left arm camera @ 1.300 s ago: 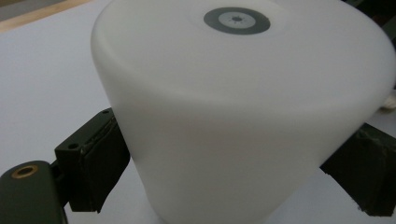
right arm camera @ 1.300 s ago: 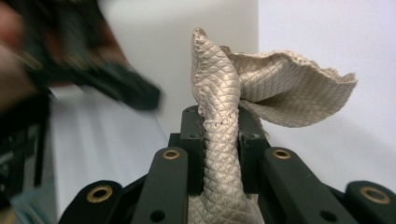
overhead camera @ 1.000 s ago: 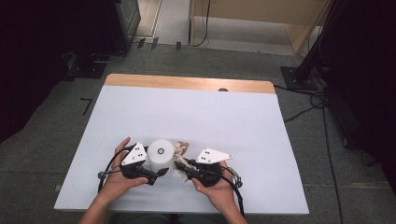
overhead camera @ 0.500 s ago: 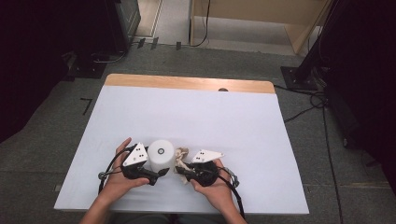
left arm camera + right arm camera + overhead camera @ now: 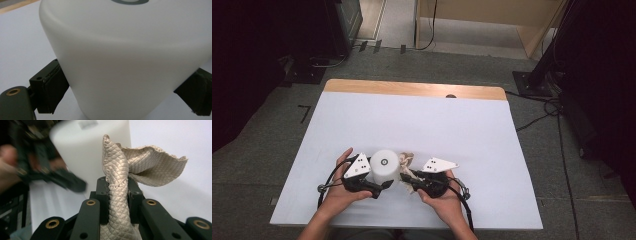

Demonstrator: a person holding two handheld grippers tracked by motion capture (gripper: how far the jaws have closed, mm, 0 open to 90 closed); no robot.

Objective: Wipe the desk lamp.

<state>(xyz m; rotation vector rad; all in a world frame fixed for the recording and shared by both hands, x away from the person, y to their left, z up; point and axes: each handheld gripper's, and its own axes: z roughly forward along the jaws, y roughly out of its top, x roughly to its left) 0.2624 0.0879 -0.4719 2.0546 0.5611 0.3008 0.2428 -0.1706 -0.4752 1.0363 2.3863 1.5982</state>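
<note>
1. White cylinder, matte, dark ring mark on top, standing upright on the tabletop near its front edge.
2. Beige quilted cloth, bunched and twisted, raised upright just beside the cylinder's right side.

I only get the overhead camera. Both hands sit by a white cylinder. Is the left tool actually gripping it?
Observer: Yes. In the left gripper view the left gripper has its jaws pressed on either side of the white cylinder.
Operator: And the beige scrap on the right?
Observer: It is a quilted beige cloth, pinched upright between the jaws of the right gripper.
Operator: Is the cloth touching the cylinder?
Observer: I cannot tell; in the right gripper view its flared top only overlaps the cylinder behind it.
</note>
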